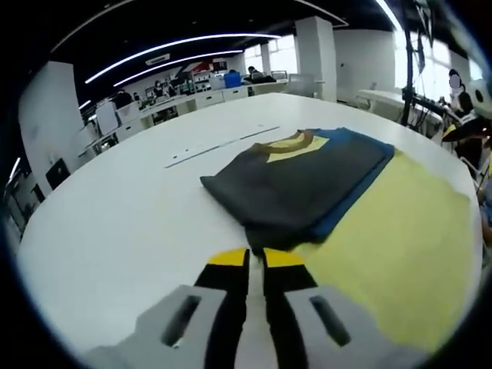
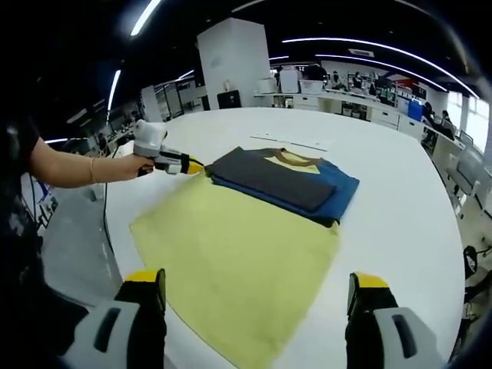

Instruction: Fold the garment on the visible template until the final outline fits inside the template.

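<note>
A folded garment (image 1: 296, 188) (image 2: 280, 181), dark grey on top with a blue layer under it and a brown-and-yellow collar, lies at the far end of the yellow template (image 1: 392, 246) (image 2: 231, 261) on the white table (image 1: 131, 223). My left gripper (image 1: 256, 257) is shut, with its yellow tips right at the garment's near corner; I cannot make out any cloth between them. In the right gripper view a hand holds that left gripper (image 2: 173, 161) beside the garment's left corner. My right gripper (image 2: 257, 280) stands wide open above the template's near edge, holding nothing.
The person's arm (image 2: 73, 169) reaches in from the left. The round table's edge (image 2: 115, 254) runs close behind the template. A thin seam (image 1: 223, 146) marks the tabletop beyond the garment. Desks and people sit far back in the room.
</note>
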A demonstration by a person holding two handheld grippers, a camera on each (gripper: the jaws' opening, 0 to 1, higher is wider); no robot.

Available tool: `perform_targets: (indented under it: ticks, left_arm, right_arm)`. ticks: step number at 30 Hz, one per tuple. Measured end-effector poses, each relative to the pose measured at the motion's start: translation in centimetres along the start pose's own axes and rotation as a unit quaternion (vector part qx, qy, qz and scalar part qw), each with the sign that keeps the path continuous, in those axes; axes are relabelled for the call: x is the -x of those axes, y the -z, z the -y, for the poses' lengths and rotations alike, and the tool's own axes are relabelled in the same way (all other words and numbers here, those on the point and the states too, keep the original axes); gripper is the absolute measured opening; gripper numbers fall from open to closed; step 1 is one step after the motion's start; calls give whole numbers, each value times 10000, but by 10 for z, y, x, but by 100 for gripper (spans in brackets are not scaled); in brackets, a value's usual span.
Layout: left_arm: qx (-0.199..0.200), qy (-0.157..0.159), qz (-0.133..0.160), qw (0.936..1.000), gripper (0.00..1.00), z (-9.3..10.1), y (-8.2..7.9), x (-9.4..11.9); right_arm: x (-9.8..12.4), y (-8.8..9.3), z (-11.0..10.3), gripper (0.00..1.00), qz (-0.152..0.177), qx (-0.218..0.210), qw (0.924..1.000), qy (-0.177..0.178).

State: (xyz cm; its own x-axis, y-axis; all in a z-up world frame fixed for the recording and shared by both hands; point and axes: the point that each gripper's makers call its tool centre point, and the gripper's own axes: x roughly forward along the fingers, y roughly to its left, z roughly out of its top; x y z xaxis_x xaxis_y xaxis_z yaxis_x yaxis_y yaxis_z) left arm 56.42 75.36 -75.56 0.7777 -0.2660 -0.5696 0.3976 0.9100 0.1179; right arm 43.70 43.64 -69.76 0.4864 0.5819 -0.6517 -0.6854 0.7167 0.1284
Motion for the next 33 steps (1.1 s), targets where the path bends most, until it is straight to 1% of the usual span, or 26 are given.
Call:
perform_targets:
  ticks: [4,8,12,18,20,21,22,23,24,25,28,30,33]
  left_arm:
    - [52,0,-17,10000,1,1,0,-2]
    - [-67,-17,3,10000,0,5,1,-1]
    - [-76,-34,8,10000,0,8,4,1]
    - [102,-97,74,9999,0,6,4,2]
    - [245,-171,138,9995,0,4,3,3]
    - [481,-297,236,9981,0,0,3,4]
    - [667,-305,275,9969,0,-1,4,4]
    - [885,-277,244,9954,0,0,9,3]
    - [965,-283,265,9946,0,1,11,3]
    - [944,-299,239,9948,0,0,14,2]
    - [941,-308,238,9948,0,1,13,2]
    - [798,-306,190,9962,0,1,13,1]
    - [698,-303,149,9970,0,2,13,1]
  right_arm:
    - [1,2,3,100,-17,-26,10000,51]
    - [2,2,4,100,-8,-65,9999,78]
    - [-1,3,3,100,-29,-81,9999,51]
    - [-4,2,-1,100,-38,-63,10000,-16]
    - [-3,2,-1,100,-25,-62,10000,-7]
    - [-3,2,-1,100,-23,-71,10000,1]
    - [-3,2,0,100,-26,-77,10000,7]
    - [-3,3,0,100,-33,-76,10000,11]
    - [-3,4,0,100,-52,-73,10000,14]
    - [-3,5,0,100,-73,-69,9999,8]
    - [-3,5,0,100,-98,-53,9999,-5]
    - [-4,5,-1,100,-81,-72,9999,-15]
    - [-4,4,0,100,-79,-63,9999,-8]
